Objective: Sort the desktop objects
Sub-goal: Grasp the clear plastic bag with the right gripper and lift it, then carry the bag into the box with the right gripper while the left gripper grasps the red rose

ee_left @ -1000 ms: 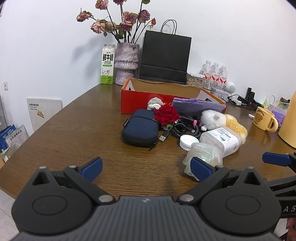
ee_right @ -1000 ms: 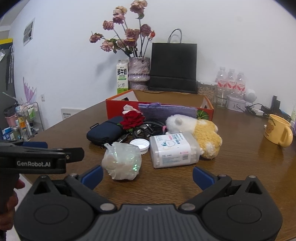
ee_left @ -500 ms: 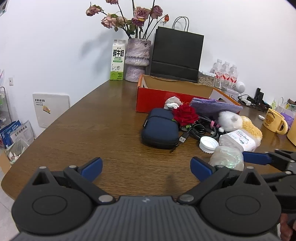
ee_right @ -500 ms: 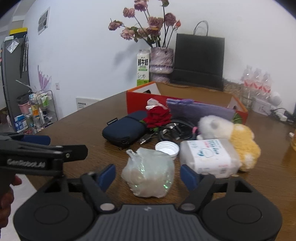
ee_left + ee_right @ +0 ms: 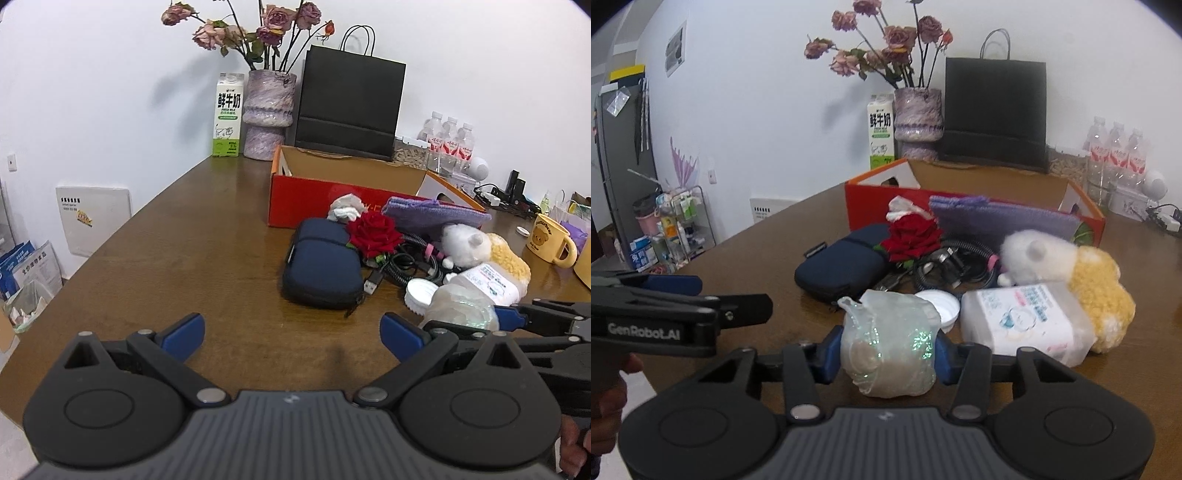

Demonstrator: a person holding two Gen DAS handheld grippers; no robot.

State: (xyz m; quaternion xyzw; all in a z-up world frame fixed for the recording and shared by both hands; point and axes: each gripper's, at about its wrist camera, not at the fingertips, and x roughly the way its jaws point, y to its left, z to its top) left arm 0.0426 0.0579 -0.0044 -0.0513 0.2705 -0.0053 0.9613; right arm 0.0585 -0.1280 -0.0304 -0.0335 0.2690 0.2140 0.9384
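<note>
Right wrist view shows my right tongs (image 5: 888, 356) closing around the soft, crinkly plastic bag (image 5: 890, 345), gripped mid-body; left tongs (image 5: 291, 334) wide.

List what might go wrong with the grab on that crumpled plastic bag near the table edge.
1. The right gripper jaws are closing on the plastic bag; it is soft and crinkled, so it may squash or slip out.
2. The white cap and wipes pack sit right behind the bag, so a forward push may knock them.
3. The left gripper is open close beside; the two may bump.
</note>
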